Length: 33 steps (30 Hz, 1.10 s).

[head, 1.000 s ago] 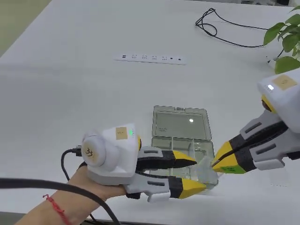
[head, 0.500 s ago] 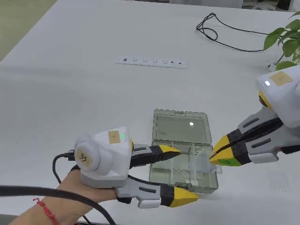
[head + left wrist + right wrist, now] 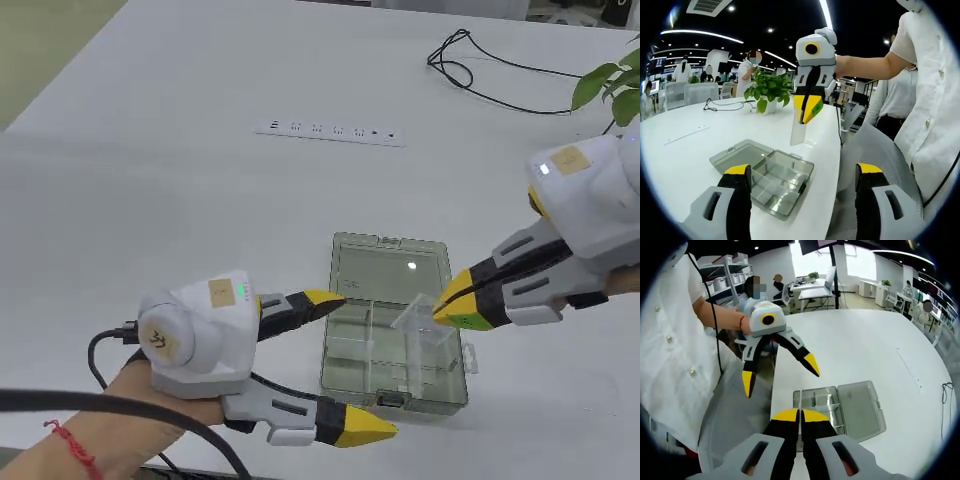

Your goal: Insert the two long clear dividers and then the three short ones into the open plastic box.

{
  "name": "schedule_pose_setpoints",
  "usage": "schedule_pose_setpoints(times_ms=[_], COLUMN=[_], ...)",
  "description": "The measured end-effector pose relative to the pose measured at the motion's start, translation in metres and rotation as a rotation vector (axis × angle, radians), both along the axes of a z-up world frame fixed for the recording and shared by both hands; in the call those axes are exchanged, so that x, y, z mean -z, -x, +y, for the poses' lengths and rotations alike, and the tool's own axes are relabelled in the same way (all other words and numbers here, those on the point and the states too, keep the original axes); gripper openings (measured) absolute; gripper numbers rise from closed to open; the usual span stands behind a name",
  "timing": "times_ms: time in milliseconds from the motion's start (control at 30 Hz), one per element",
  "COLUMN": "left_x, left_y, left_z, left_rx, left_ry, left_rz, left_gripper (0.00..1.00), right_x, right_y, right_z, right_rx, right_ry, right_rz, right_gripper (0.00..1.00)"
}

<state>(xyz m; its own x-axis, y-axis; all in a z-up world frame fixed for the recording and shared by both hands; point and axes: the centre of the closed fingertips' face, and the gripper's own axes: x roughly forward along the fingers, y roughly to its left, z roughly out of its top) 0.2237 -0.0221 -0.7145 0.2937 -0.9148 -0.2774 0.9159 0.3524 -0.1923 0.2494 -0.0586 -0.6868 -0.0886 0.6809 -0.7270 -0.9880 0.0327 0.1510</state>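
Right gripper (image 3: 447, 308): clenched on a clear divider (image 3: 418, 314), which hangs just above the right part of the box (image 3: 440, 400).
Left gripper (image 3: 350, 365): jaws spread wide, grasping nothing, beside the box's left end.
Box: on the table (image 3: 200, 200), with its lid (image 3: 390, 265) lying flat behind it.
Step in hand: seat the held divider. Keep it upright, line both ends up with the wall slots, then lower it straight. Press only once both ends are caught. The free gripper could steady the box.
Hard to make out: the divider's edges fade against the clear box, so I cannot tell if it is long or short. Some partitions seem to stand inside already, but their number is unclear.
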Motion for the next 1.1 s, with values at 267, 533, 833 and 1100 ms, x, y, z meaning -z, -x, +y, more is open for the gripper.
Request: schedule_pose_setpoints(times_ms=[267, 533, 833, 1100], left_x=[0.007, 0.016, 0.017, 0.018], left_y=[-0.001, 0.001, -0.002, -0.001], left_z=[0.012, 0.019, 0.024, 0.026], left_rx=[-0.028, -0.037, -0.063, -0.072], left_ry=[-0.021, -0.049, -0.04, -0.036], left_rz=[0.005, 0.015, 0.02, 0.028], left_gripper=[0.95, 1.0, 1.0, 1.0], right_x=[0.012, 0.031, 0.058, 0.075], right_y=[-0.011, -0.016, -0.018, -0.025], right_z=[0.005, 0.008, 0.005, 0.002], right_rx=[-0.007, -0.025, -0.03, -0.014], right_ry=[0.019, 0.042, 0.07, 0.072], right_rz=[-0.035, -0.049, -0.051, -0.041], right_gripper=[0.03, 0.03, 0.03, 0.02])
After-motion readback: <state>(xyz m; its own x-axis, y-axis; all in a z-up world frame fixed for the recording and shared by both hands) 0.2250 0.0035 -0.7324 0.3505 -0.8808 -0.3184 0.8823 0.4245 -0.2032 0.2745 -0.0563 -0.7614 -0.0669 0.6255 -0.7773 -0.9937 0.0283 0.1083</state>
